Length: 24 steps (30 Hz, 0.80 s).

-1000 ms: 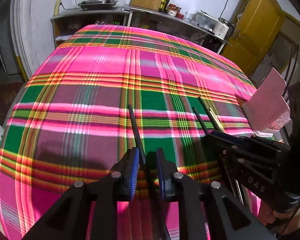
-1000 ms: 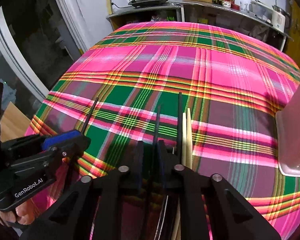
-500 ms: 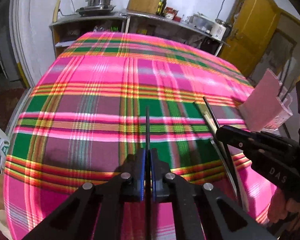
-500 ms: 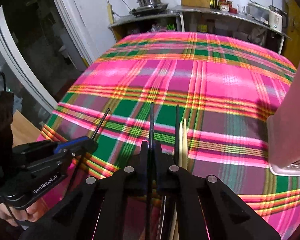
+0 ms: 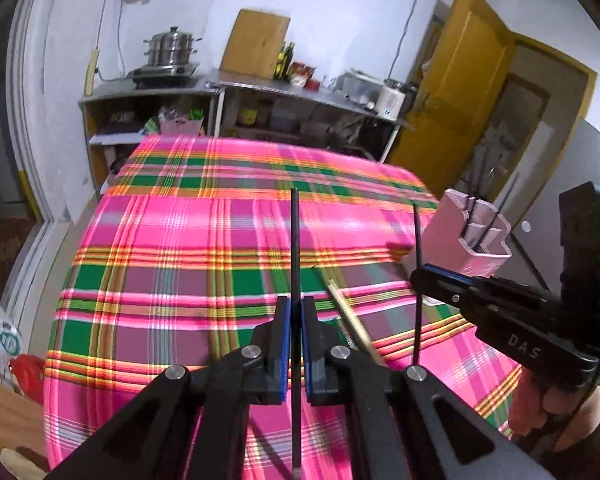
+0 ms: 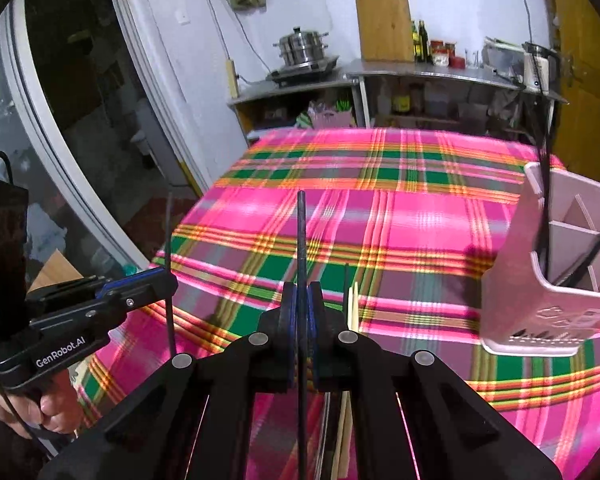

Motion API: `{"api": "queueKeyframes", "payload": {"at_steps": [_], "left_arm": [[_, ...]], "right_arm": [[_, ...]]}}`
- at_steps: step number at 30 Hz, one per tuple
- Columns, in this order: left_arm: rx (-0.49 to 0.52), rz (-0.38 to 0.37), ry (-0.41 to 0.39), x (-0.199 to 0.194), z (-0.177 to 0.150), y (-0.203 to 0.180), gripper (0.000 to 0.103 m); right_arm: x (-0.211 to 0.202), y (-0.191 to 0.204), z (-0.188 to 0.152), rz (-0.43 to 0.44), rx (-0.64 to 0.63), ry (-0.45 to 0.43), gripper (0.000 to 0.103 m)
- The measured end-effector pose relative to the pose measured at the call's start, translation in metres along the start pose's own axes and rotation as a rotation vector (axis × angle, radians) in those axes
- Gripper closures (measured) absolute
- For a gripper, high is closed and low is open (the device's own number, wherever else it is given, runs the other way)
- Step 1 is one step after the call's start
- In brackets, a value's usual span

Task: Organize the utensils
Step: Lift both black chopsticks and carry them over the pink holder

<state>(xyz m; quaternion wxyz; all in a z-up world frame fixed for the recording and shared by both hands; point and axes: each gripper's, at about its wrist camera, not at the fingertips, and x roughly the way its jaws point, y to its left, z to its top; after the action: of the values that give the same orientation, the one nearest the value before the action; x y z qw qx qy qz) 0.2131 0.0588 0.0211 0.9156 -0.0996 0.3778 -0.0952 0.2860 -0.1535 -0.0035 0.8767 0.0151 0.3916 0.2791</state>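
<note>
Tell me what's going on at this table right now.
A person holds two grippers, each shut on one black chopstick: the left gripper and the right gripper. Both sticks are lifted above the plaid tablecloth. The pink utensil holder stands at the right with black sticks inside. Wooden chopsticks lie on the cloth.

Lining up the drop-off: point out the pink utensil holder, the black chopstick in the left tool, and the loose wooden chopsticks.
Pink plastic divided utensil holder [image 6: 512, 280]: right wrist view, front wall.
Thin black chopstick [image 5: 295, 240]: left wrist view, shaft above tool.
Pale wooden chopsticks [image 5: 350, 318]: left wrist view, mid-shaft on cloth.
</note>
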Motion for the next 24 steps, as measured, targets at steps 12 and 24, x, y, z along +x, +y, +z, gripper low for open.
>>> {"api": "queueKeyframes", "payload": {"at_steps": [12, 24], "left_arm": [[0.040, -0.061, -0.058, -0.036, 0.013, -0.031, 0.098], [0.105, -0.124, -0.076, -0.042, 0.035, -0.071, 0.098]], "right_arm": [[-0.057, -0.001, 0.001, -0.016, 0.005, -0.092, 0.098], [-0.106, -0.021, 0.001, -0.051, 0.033, -0.171, 0.098]]}}
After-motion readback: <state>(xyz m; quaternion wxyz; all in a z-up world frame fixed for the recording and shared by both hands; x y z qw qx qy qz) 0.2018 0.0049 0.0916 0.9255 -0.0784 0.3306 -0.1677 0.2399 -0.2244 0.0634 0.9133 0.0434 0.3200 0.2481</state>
